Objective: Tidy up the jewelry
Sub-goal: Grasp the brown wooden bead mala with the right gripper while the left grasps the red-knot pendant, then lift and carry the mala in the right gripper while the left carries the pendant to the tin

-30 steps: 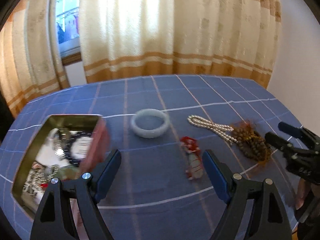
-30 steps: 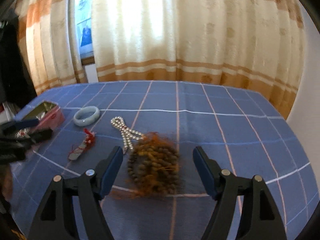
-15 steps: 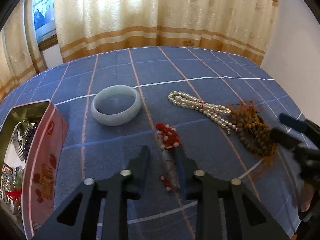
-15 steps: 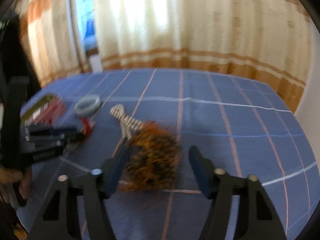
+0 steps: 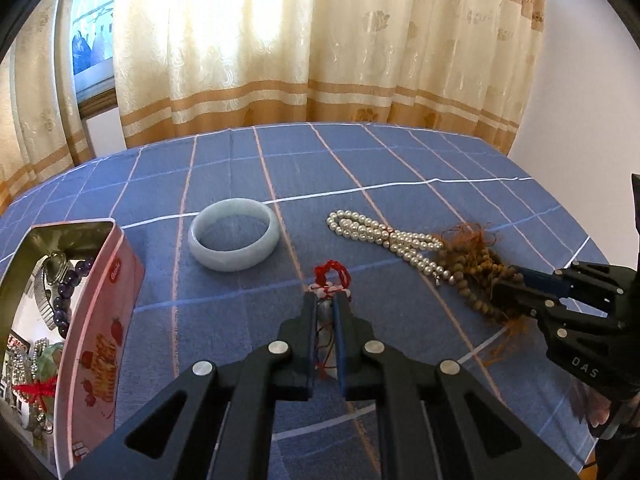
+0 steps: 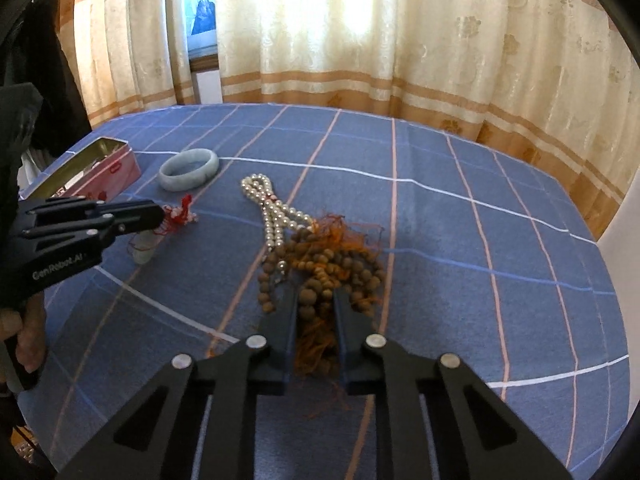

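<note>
My left gripper (image 5: 325, 300) is shut on a pale pendant with a red knotted cord (image 5: 332, 276) lying on the blue checked cloth; the right wrist view shows it from the side (image 6: 162, 214). The jaws of my right gripper (image 6: 314, 300) are closing, and a heap of brown wooden beads with orange tassels (image 6: 332, 264) fills the gap between them. Its fingertips press into the heap. A pearl necklace (image 5: 380, 236) lies against the beads. A pale jade bangle (image 5: 234, 266) rests further back. At the left an open pink tin (image 5: 100, 320) holds several pieces.
The cloth-covered table (image 6: 480, 220) ends close to cream and tan curtains (image 6: 400, 40) at the back. A white wall stands at the right. A person's hand (image 6: 28, 340) holds the left gripper's grip at the left edge.
Both grippers have gone from wide open to closed: the left onto the red-corded pendant, the right onto the wooden beads. Both came down closer to the cloth.
</note>
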The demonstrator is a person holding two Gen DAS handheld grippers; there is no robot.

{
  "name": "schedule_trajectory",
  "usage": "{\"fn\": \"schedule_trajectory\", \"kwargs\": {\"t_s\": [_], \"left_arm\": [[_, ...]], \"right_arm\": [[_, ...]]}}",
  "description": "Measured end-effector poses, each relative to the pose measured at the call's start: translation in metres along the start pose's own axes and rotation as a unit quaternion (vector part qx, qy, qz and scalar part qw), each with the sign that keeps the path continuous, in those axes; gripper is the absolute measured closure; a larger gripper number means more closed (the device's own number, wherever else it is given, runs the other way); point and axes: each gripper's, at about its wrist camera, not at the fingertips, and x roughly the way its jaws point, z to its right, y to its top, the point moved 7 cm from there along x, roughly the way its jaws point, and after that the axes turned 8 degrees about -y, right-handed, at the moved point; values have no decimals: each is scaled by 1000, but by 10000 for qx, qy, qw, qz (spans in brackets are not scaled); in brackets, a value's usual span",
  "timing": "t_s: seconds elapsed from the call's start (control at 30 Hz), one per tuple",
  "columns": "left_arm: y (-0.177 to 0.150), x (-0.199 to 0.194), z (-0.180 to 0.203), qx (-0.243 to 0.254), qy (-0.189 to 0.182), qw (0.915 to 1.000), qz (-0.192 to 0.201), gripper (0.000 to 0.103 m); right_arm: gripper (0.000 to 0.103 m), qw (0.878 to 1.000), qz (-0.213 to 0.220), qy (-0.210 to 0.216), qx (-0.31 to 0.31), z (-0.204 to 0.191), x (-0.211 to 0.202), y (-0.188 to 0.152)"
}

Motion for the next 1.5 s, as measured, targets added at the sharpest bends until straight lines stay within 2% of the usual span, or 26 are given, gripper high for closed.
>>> {"fn": "schedule_trajectory", "kwargs": {"t_s": [0.2,1.0,1.5], "left_arm": [[3,-7,-1,-5,13,9998,176,96],[9,-27,2,174,320,9964,760,96],[11,-41,2,238,494,9921,1124,96]], "right_arm": [[88,9995,252,-56,185,7,-9,5],[88,9928,1074,-176,493,16,-38,14],[88,9891,1327,-285,566,17,-46,15]]}}
